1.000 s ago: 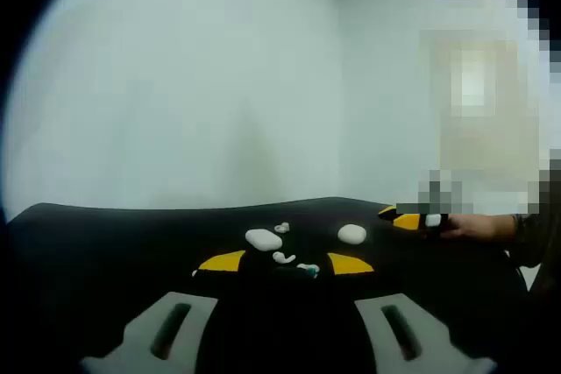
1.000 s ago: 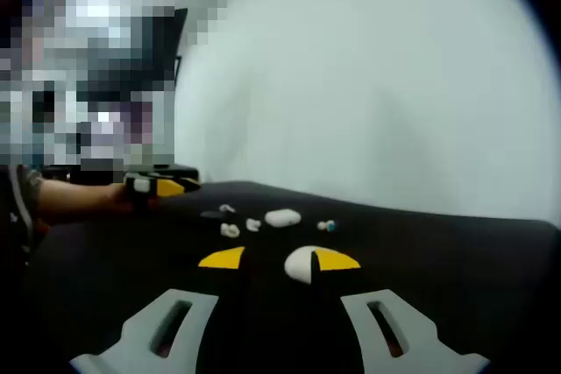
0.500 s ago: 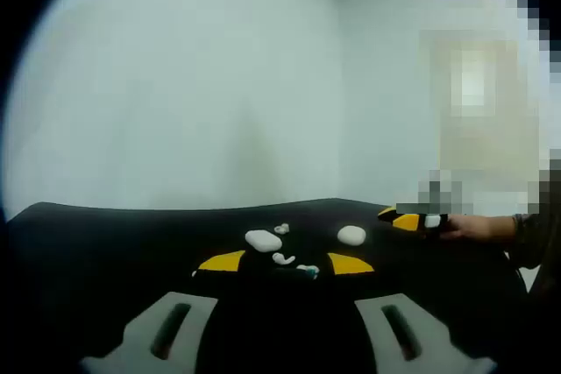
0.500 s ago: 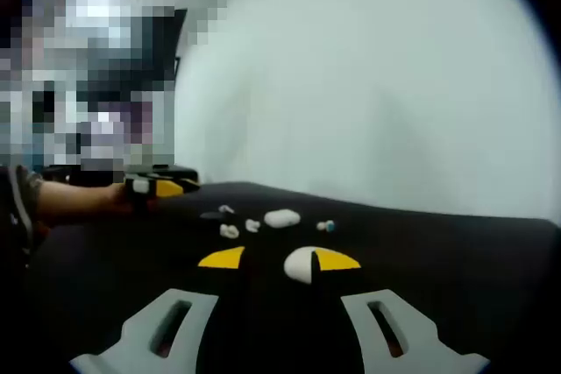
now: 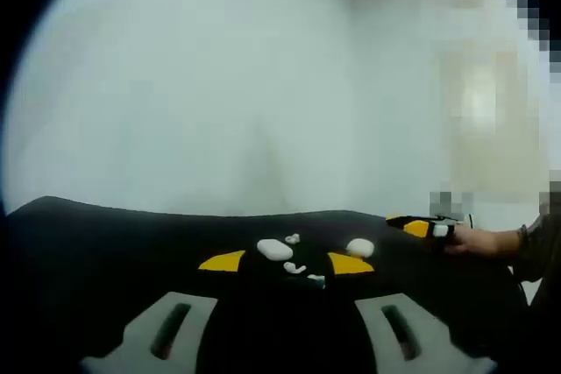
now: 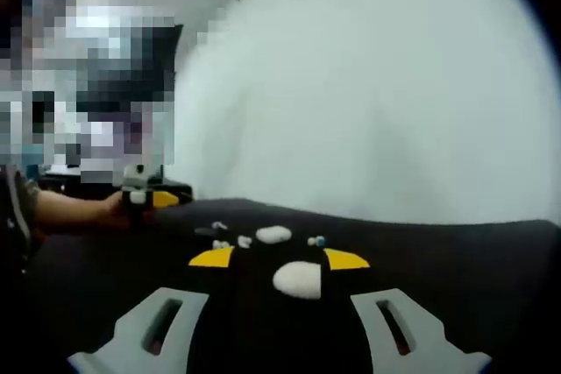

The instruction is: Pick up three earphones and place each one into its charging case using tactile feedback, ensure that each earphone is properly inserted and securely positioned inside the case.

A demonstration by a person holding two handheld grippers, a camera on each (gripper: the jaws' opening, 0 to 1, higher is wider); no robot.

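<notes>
On the black table lie two white charging cases (image 5: 274,250) (image 5: 360,247), both looking closed. Small white earphones (image 5: 295,267) (image 5: 292,238) and a teal-tipped one (image 5: 314,280) lie around them. My left gripper (image 5: 287,262) is open, its yellow tips framing these things from the near side. My right gripper (image 6: 279,258) is open too, with one white case (image 6: 300,278) low between its tips. Beyond lie the other case (image 6: 273,235), white earphones (image 6: 244,241) (image 6: 219,244) and the teal-tipped earphone (image 6: 317,240). Neither gripper holds anything.
The black table (image 5: 105,251) runs wide to both sides, with a plain white wall behind. The right gripper (image 5: 421,227) and a hand (image 5: 478,238) show at the right of the left gripper view. The left gripper (image 6: 149,197) and an arm (image 6: 70,212) show at the left of the right gripper view.
Both cameras have shifted a little. In the right gripper view the near case now sits centred between the tips. The things on the table have not moved.
</notes>
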